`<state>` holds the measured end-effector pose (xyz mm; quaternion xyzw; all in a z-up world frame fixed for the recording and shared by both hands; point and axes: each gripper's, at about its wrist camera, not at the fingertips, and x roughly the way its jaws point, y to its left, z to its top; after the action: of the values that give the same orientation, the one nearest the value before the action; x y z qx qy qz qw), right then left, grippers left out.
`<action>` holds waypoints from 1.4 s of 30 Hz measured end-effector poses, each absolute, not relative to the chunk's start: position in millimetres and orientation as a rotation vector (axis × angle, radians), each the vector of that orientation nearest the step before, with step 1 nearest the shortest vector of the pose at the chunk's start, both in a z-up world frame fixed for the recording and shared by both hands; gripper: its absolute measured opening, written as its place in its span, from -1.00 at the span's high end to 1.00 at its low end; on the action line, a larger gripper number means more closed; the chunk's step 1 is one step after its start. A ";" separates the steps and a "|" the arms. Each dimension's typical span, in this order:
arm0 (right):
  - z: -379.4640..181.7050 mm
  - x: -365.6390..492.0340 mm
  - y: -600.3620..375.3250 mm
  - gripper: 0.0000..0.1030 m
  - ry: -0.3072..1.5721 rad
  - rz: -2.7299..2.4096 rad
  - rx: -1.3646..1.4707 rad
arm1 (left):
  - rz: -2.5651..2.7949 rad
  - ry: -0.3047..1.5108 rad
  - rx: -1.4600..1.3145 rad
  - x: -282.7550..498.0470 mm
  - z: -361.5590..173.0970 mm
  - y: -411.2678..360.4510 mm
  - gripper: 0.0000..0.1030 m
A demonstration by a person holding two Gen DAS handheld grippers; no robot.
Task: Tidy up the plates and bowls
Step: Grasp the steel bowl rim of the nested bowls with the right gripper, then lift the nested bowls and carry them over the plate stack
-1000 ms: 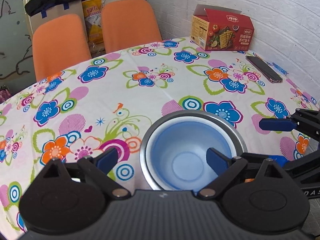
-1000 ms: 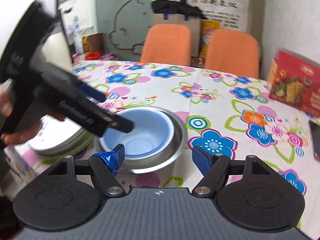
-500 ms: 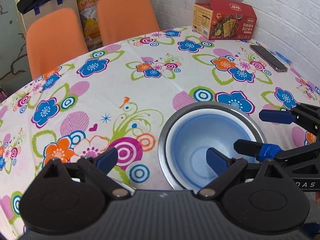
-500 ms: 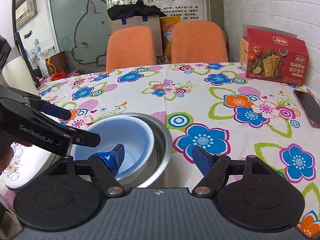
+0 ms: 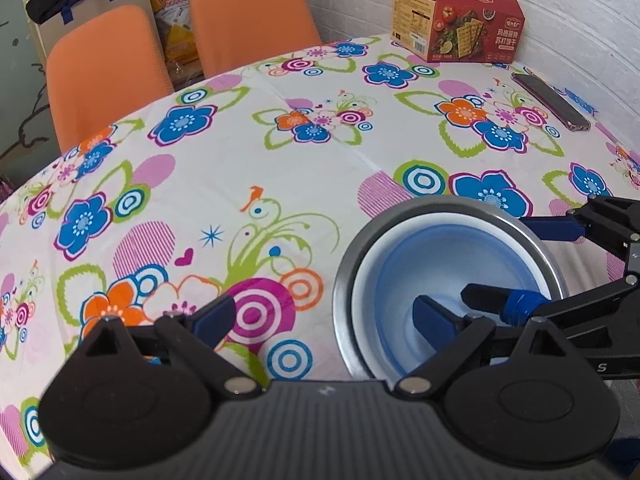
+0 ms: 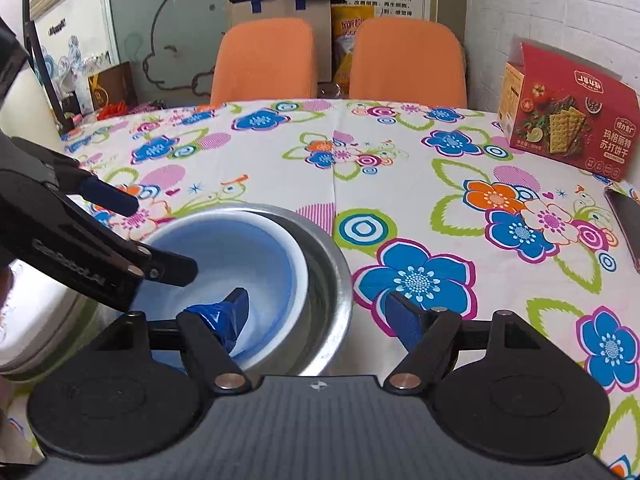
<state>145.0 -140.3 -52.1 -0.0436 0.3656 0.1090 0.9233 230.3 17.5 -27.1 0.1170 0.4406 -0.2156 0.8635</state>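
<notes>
A blue bowl (image 5: pixel 436 264) (image 6: pixel 240 264) sits nested inside a steel bowl (image 5: pixel 480 208) (image 6: pixel 328 264) on the flowered tablecloth (image 5: pixel 280 160). My left gripper (image 5: pixel 322 316) (image 6: pixel 140 232) is open and straddles the bowls' left rim, with one finger inside the blue bowl and the other over the cloth. My right gripper (image 6: pixel 318 314) (image 5: pixel 524 264) is open and straddles the opposite rim: its taped finger is inside the blue bowl and the other is outside the steel wall. No pad visibly presses on the walls.
A red cracker box (image 5: pixel 456 20) (image 6: pixel 568 120) and a phone (image 5: pixel 550 100) lie at the far right by the brick wall. Two orange chairs (image 5: pixel 248 12) stand behind the table. A pale plate (image 6: pixel 36 320) lies left of the bowls.
Both grippers came down and closer to the nested bowls. The right gripper's taped finger went from in front of the steel rim to inside the blue bowl.
</notes>
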 end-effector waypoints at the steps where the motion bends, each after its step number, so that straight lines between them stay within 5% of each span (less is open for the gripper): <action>1: -53.0 145.8 -140.9 -0.19 0.757 0.226 -0.090 | -0.454 0.924 0.248 230.6 -27.6 16.1 -0.82; 38: -62.2 131.4 -146.5 -0.22 0.762 0.153 0.065 | -0.541 1.038 0.232 242.5 -49.8 15.8 -0.82; 42: -62.4 129.2 -148.1 -0.11 0.748 0.180 0.087 | -0.561 1.027 0.212 243.0 -48.2 12.8 -0.61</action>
<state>129.2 -148.1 -62.4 0.0422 0.3647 0.0876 0.9260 243.0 12.8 -48.2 0.0999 0.4838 -0.2640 0.8284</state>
